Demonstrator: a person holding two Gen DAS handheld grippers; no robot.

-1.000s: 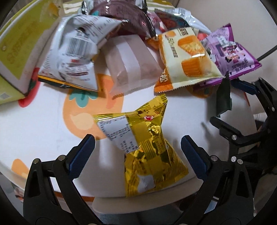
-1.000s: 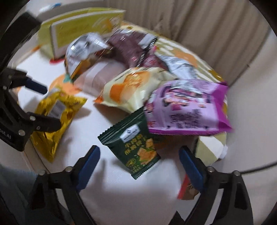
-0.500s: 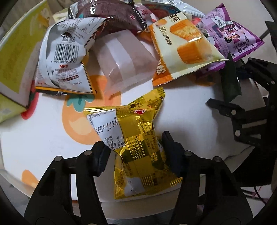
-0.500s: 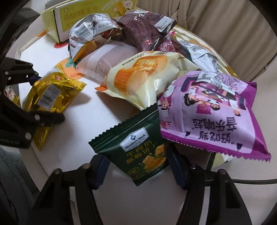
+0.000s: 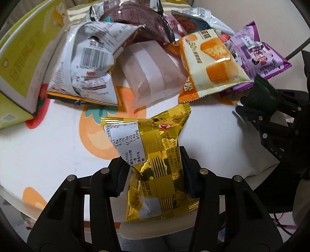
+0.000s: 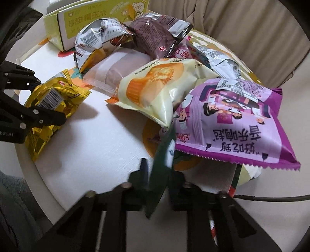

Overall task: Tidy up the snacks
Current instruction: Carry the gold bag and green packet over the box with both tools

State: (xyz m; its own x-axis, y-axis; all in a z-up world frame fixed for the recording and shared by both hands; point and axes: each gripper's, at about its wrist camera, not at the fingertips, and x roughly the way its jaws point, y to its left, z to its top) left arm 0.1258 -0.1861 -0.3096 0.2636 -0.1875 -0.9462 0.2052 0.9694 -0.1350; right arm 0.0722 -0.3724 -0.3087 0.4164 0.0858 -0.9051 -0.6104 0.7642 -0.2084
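Snacks are finally getting picked: a second ago both claws were spread wide around their targets, and now we've got both clamped. Our left gripper (image 5: 153, 172) is pinching the gold pack (image 5: 155, 155) around its middle, low centre of the left view, crinkling the foil. Our right gripper (image 6: 158, 180) has squeezed the green pack (image 6: 161, 166) so it stands on edge between the fingers, bottom centre of the right view, a bit blurred. The rest of the pile, like the purple bag (image 6: 232, 120) and the cake pack (image 6: 155, 87), sits untouched across the table (image 6: 108, 145). So we reckon two are ready to lift out, maybe toward the box (image 6: 87, 17) at upper left.
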